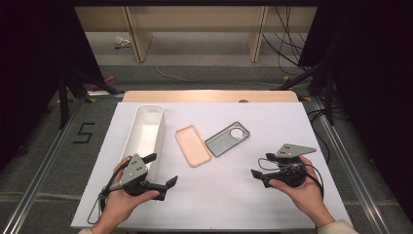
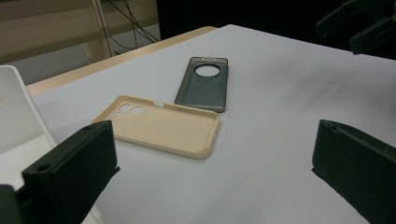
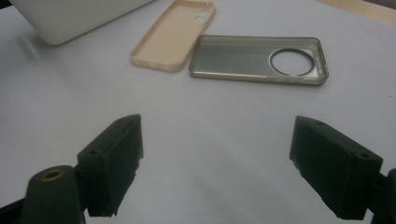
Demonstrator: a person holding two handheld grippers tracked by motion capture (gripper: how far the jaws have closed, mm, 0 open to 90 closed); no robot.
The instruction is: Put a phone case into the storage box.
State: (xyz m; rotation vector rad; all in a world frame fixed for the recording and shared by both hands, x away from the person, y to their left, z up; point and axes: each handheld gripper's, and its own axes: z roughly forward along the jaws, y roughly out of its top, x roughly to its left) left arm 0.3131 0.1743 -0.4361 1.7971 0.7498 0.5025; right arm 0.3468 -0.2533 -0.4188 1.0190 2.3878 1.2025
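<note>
A beige phone case (image 1: 192, 145) and a grey translucent phone case (image 1: 227, 138) with a round camera hole lie side by side, inner side up, mid-table. My left gripper (image 1: 161, 169) is open at the front left, apart from both cases. My right gripper (image 1: 261, 165) is open at the front right, jaws pointing toward the cases. In the left gripper view the beige case (image 2: 163, 126) and grey case (image 2: 203, 86) lie beyond the wide-apart jaws of that gripper (image 2: 215, 172). The right gripper view shows the grey case (image 3: 257, 60) and beige case (image 3: 173, 35) ahead of its empty gripper (image 3: 215, 168).
A long white bin (image 1: 148, 131) stands on the white table sheet (image 1: 219, 195) at the left, just beside my left gripper. A wooden table edge (image 1: 209, 95) runs along the back. Dark stands and cables are on the floor beyond.
</note>
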